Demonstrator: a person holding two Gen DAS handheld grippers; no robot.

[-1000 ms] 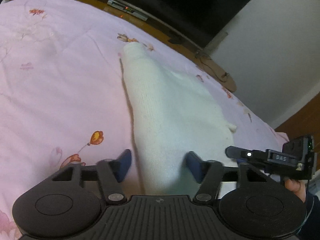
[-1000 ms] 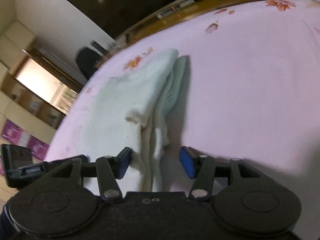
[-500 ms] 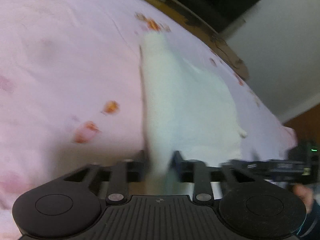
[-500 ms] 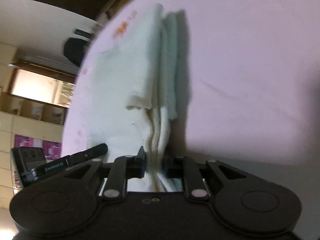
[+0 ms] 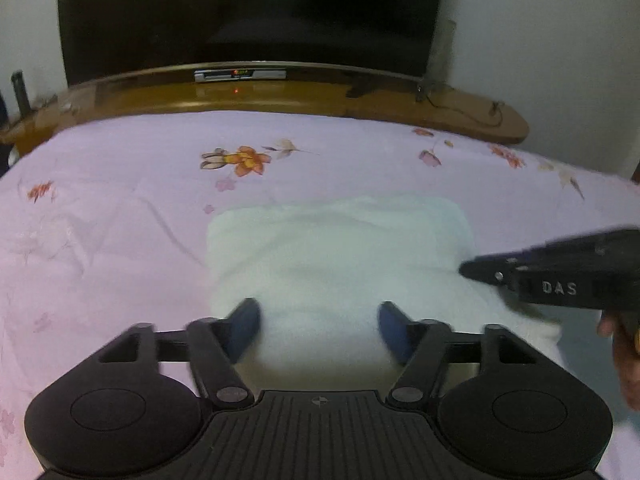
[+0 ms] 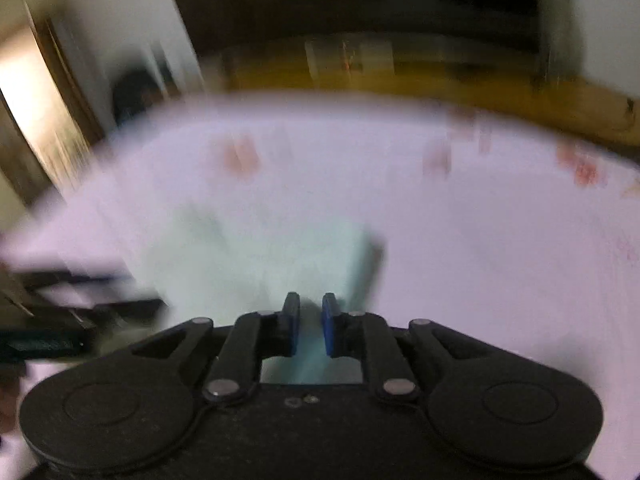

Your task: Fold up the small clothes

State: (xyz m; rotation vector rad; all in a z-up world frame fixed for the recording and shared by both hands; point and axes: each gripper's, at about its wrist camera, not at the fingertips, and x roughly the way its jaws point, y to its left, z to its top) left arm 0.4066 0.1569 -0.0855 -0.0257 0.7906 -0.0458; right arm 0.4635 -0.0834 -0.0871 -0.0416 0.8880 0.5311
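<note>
Folded garment (image 5: 340, 256): white knit cloth, soft, fuzzy, matt.
Bed sheet (image 5: 120, 208): pale pink woven cloth, smooth, matt, lightly creased, printed with orange flowers.
Wooden ledge (image 5: 280, 100): brown wood, varnished, glossy, mirrors a red light.
Left tool (image 5: 318, 324): black matt plastic, ribbed housing, small metal pivot pins, blue rubbery pads (image 5: 244, 328).
Right tool (image 6: 308, 322): black matt plastic, metal pins, blue pads; view blurred.
Screen (image 5: 248, 12): dark, glossy.
</note>
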